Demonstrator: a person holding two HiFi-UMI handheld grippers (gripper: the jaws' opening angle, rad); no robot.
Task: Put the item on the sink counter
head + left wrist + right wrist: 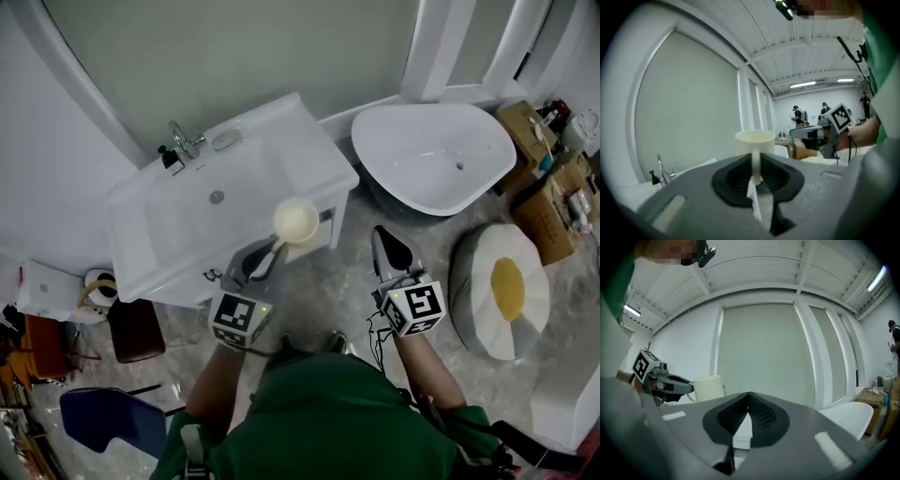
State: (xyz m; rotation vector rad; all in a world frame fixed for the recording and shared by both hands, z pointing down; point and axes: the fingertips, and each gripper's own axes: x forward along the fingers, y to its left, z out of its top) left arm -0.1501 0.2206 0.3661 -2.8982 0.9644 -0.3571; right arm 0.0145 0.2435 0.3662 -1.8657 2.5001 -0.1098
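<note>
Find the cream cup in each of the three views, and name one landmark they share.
Head view: the cup is at centre, seen against the sink counter's front edge, held by the left gripper.
Left gripper view: the cup is at centre, its handle between the fingers.
Right gripper view: the cup is left of centre, beside the left gripper.
Shared landmark: the grey-green wall panel.

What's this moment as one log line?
left gripper: shut on cup handle | right gripper: shut, empty | sink counter: cup not yet placed
</note>
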